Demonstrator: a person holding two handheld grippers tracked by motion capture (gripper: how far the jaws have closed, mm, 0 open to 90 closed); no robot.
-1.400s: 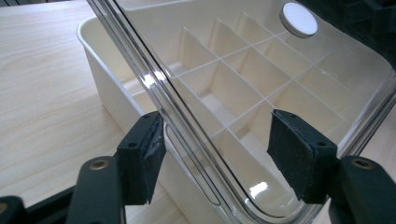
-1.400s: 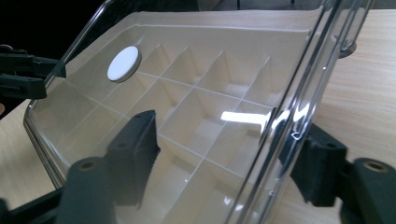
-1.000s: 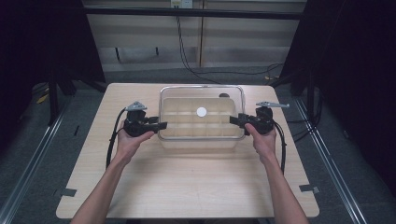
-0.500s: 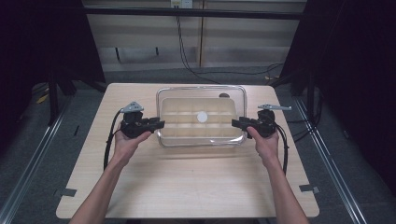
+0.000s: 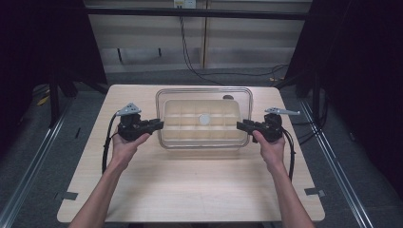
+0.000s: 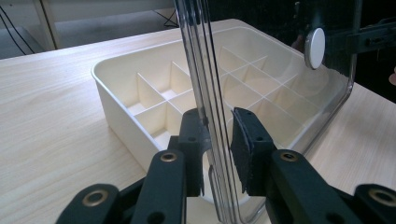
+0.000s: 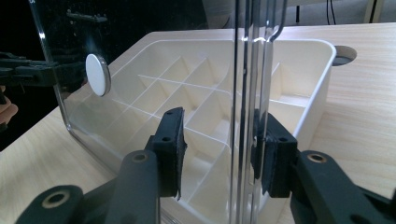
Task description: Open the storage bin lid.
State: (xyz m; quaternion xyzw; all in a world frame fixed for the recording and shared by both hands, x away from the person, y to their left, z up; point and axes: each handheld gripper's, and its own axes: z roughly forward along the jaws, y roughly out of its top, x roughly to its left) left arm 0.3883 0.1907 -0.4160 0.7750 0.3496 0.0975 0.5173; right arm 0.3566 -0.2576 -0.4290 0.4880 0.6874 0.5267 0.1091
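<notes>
No brand, label or legible writing anywhere. Left tool narrowed onto the left edge of the clear lid, one pad just off the plastic, the other touching or nearly so. Right tool set around the lid's right edge, wider: far pad against the rim, near pad apart from it. Lid held raised over the cream divided tray, white round knob at its middle. Tray resting mid-desk, toward the far side.
</notes>
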